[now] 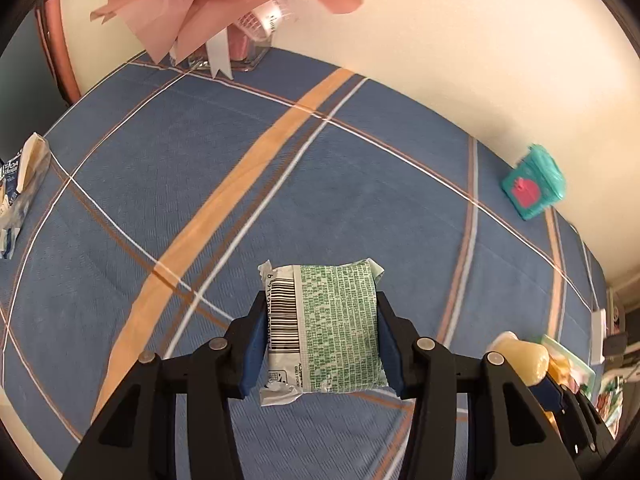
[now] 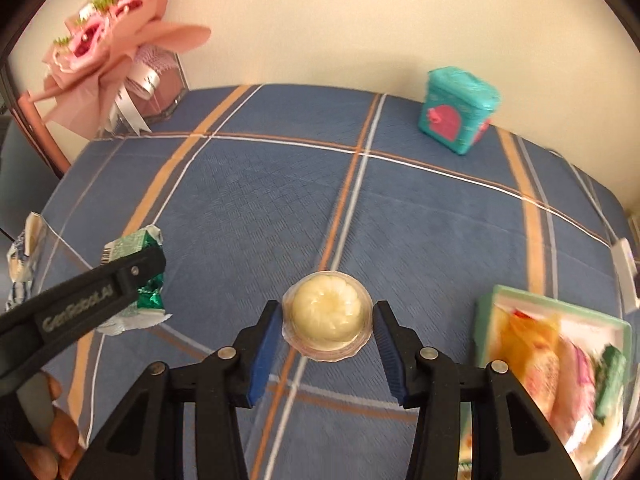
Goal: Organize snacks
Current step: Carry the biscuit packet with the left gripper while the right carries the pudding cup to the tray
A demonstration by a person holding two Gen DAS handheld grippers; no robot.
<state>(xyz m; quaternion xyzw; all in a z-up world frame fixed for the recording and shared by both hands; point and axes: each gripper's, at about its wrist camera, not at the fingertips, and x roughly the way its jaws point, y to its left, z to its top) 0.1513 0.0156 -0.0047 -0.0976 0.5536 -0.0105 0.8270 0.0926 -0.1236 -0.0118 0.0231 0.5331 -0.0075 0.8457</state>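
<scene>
**Op:** Snacks are in both my claws. From my left wrist camera, the left gripper [image 1: 322, 334] is pinching the green-and-white snack packet [image 1: 324, 330]. Its blue pads press on both sides, and the packet hangs above the blue checked tablecloth [image 1: 360, 184], not on it.

**Helper:** What else is there?

**Op:** A teal box [image 1: 534, 182] stands at the far right edge by the wall. A crumpled blue-and-white wrapper [image 1: 18, 194] lies at the left edge. A pink bouquet [image 1: 208, 4] is in the far left corner.

**Helper:** And your right wrist camera?

**Op:** The right gripper [image 2: 328, 334] is pinching a clear jelly cup [image 2: 326, 320] with pale yellow jelly inside. The pads touch its rim on both sides. It looks lifted off the cloth too. The snack tray [image 2: 486, 320] with the pale green rim is at the near right corner, with several packets in it already. It is blurry, so I cannot tell which ones.

**Helper:** Which step is this?

**Op:** I think I am carrying both snacks after picking them up. Next I should bring them over the tray, find bare spots, lower them and let go. The jelly cup is held by a thin rim, so I should go gently or it may slip.
</scene>
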